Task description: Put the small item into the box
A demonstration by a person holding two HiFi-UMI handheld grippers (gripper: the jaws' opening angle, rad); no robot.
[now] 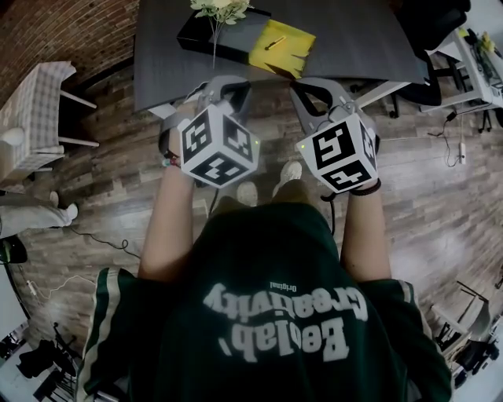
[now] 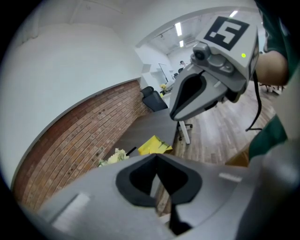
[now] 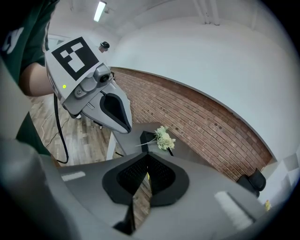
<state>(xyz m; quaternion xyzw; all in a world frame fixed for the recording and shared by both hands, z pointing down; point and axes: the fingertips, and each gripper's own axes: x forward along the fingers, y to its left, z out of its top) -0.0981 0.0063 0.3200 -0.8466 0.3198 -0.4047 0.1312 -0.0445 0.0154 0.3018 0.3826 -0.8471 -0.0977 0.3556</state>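
Observation:
A yellow box (image 1: 281,47) lies on the dark table (image 1: 354,39), with a small thin item (image 1: 275,42) on its lid. Beside it is a black box (image 1: 203,35) holding pale flowers (image 1: 220,9). Both grippers hang over the wooden floor just short of the table's near edge. My left gripper (image 1: 228,82) is shut with nothing between its jaws; its own view shows the yellow box (image 2: 153,145) and flowers (image 2: 115,157) beyond the closed tips. My right gripper (image 1: 314,85) is likewise shut and empty, facing the flowers (image 3: 164,138) and black box (image 3: 144,148).
A white checked chair (image 1: 31,110) stands at the left on the wooden floor. A dark office chair (image 1: 428,31) and a white desk (image 1: 479,71) are at the right, with cables (image 1: 456,133) on the floor. A brick wall (image 3: 201,117) runs behind the table.

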